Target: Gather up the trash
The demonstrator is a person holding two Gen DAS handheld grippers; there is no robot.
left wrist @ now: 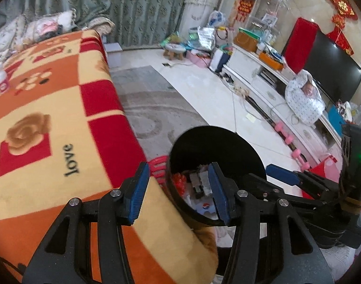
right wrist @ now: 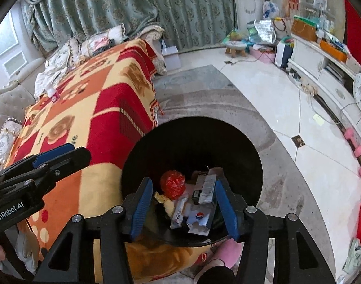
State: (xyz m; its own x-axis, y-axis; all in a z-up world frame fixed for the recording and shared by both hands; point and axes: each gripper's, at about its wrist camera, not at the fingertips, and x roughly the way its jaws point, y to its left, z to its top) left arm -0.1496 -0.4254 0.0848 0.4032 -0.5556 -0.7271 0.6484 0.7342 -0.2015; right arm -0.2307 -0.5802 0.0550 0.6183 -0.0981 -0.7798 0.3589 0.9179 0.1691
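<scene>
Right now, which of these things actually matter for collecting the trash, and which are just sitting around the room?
Part of the job:
- black trash bin
- red crumpled wrapper inside it
- Pepsi carton inside it
- right gripper, open above the bin
- left gripper, open

Just lying about:
- patterned blanket
- television
- pink dumbbells
- small stool

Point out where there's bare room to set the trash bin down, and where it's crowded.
Free: the grey rug between the blanket-covered table and the white tiles; also the tile floor beyond the rug. Crowded: the far corner by the small stool, and along the TV cabinet with cables and pink dumbbells.
</scene>
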